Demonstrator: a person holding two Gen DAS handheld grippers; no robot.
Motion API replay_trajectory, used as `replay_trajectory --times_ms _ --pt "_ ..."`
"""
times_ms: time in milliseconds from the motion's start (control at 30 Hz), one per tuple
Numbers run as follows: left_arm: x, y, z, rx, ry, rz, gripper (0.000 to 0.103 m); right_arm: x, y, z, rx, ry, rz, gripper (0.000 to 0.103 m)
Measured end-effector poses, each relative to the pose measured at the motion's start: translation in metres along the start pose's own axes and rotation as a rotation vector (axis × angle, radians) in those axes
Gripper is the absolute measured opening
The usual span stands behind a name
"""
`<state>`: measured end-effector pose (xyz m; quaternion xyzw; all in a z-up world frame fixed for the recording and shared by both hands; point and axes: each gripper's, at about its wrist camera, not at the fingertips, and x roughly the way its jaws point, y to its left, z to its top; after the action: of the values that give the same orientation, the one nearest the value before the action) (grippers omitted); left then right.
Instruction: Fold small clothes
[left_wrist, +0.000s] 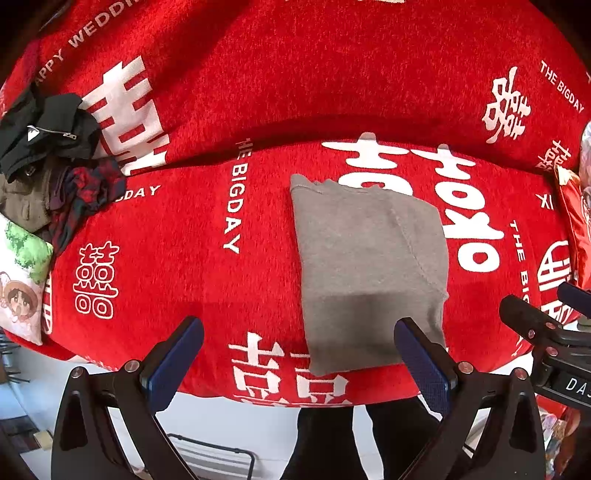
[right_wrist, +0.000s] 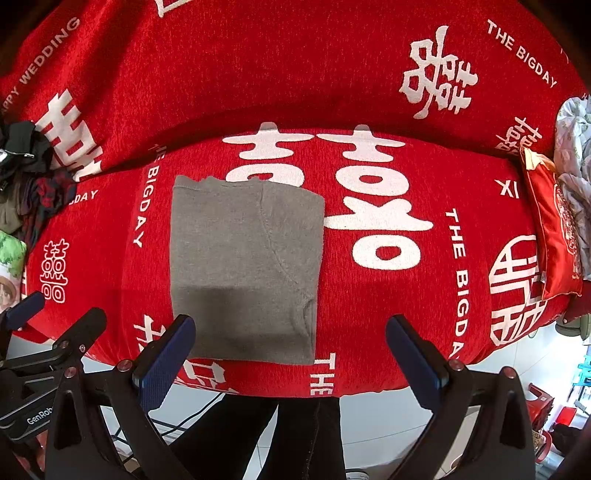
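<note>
Hiding the near hem, left claw (left_wrist: 298, 354) overlaps gray garment (left_wrist: 369, 273).

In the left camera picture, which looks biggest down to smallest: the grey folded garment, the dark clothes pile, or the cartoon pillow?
1. Grey folded garment, clearly largest.
2. Dark clothes pile.
3. Cartoon pillow, but the frame edge cuts it off, so its rank against the pile is unsure.

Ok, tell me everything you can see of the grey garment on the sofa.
The folded grey knit garment lies flat on the red printed sofa cover, near its front edge. It forms a rough rectangle of soft, fleecy-looking fabric; a curved seam crosses its right half and a ragged hem shows along the far edge. Both tongs are open and neither touches it.
</note>
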<state>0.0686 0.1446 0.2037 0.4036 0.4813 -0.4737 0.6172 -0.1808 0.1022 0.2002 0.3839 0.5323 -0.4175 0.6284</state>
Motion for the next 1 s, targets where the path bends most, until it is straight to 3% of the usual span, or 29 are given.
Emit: replay_trajectory --times_ms 1000 --pt "0.0043 0.0006 0.0078 0.016 -0.01 0.028 0.103 0.0031 -0.0003 0.0021 0.003 0.006 0.002 0.102"
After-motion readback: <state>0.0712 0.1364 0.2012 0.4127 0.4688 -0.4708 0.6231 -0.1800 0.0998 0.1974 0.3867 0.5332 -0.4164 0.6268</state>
